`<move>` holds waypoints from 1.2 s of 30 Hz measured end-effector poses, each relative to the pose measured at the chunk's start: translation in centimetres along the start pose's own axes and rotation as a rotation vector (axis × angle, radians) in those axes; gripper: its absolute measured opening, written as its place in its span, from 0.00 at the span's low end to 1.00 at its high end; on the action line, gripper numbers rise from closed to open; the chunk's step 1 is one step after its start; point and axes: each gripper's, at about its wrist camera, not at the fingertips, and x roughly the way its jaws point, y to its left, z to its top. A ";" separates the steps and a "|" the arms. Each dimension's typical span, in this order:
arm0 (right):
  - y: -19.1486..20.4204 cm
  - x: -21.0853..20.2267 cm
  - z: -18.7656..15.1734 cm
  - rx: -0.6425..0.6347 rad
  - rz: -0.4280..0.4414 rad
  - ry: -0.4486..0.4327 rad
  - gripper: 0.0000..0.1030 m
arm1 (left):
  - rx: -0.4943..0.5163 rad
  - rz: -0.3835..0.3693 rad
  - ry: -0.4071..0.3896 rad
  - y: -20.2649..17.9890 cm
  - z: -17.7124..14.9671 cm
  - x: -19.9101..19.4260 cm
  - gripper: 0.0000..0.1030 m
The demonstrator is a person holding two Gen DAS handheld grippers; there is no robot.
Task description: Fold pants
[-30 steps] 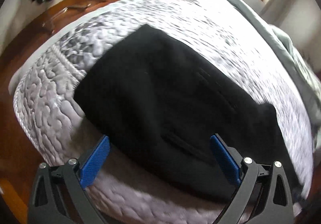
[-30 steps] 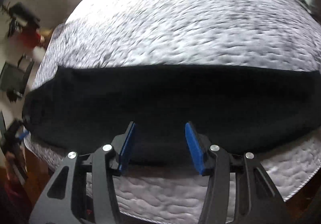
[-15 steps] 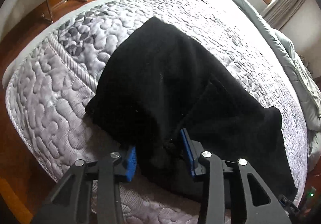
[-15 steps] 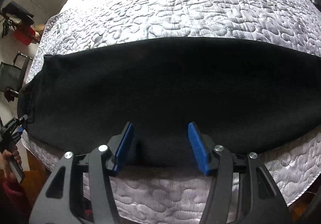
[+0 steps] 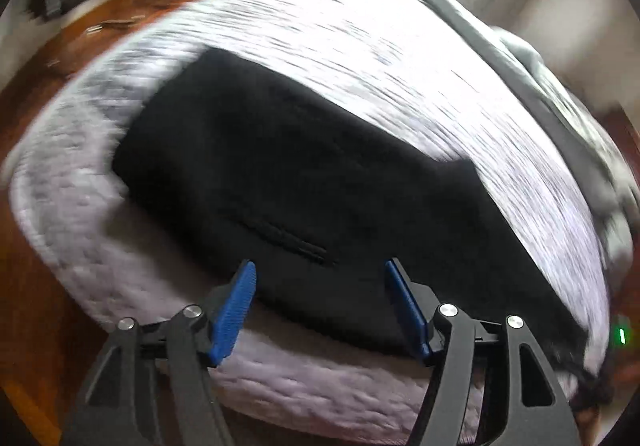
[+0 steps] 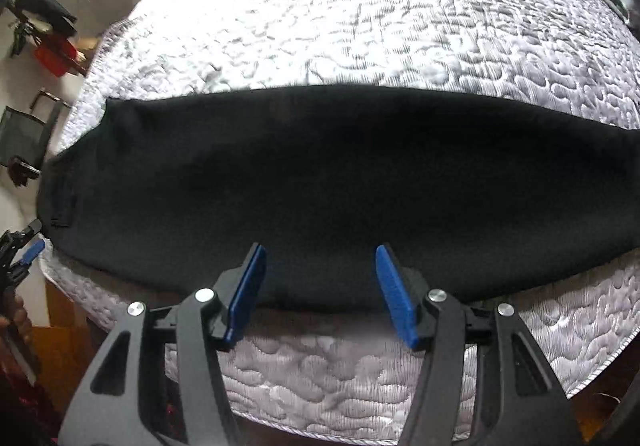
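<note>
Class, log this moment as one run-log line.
black pants: flat on quilted bed | left gripper: opening, empty | right gripper: open, empty

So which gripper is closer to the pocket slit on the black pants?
Left. The left gripper hovers just by the pocket slit, jaws opening, nothing gripped. The right gripper sits farther along the pants, mid-leg.

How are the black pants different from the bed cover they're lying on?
The black pants are plain and dark; the quilted bed cover is pale grey-white with bumpy stitched swirls. The pants are a long narrow strip near the bed's edge, while the cover spreads far wider, across the whole bed. Both are soft cloth lying flat.
</note>
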 end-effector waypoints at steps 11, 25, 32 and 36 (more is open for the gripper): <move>-5.4 -3.0 -1.0 0.141 0.026 -0.110 0.61 | 0.222 -0.015 0.054 -7.0 -2.3 2.6 0.71; -24.5 -3.1 -3.2 0.589 0.045 -0.151 0.62 | 0.421 -0.042 0.165 -14.4 -4.9 7.7 0.80; -27.5 -3.1 -2.6 0.648 0.203 -0.263 0.44 | 0.381 -0.072 0.176 -13.9 -4.7 7.6 0.81; -27.8 -3.9 -2.9 0.641 0.279 -0.283 0.11 | 0.391 -0.067 0.176 -14.0 -5.1 7.6 0.83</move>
